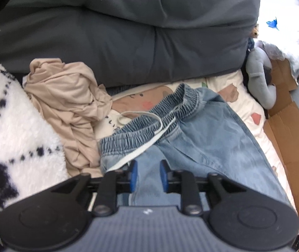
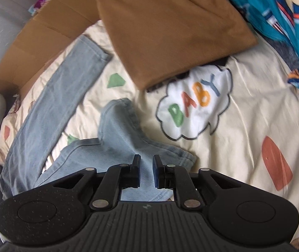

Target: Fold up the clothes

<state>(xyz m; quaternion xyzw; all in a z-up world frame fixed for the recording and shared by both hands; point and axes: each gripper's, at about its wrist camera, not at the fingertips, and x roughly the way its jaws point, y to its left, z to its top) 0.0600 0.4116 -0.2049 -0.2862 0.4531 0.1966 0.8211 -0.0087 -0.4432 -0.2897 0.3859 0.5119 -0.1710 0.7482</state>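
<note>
Currently the light-blue jeans [image 1: 201, 130] lie flat on the printed bedsheet [image 2: 243, 126], with the elastic waistband [image 1: 149, 117] at centre in the left wrist view and both legs in the left half of the right wrist view. The left gripper [image 1: 148, 175] hangs over the seat area, its fingers slightly parted with denim visible between them but not pressed. The right gripper [image 2: 146, 173] hangs over the lower leg [image 2: 128, 138], its fingers parted by a narrow gap and holding nothing.

Probable faults from this state:
- The white drawstring [image 1: 147, 147] trails just beside the left fingers; a closing grip could catch it instead of denim.
- The lower leg is bent and rumpled; folding without smoothing would lock in creases.
- The crumpled beige garment [image 1: 69, 107] touches the waistband edge at centre left and could be dragged along.
</note>
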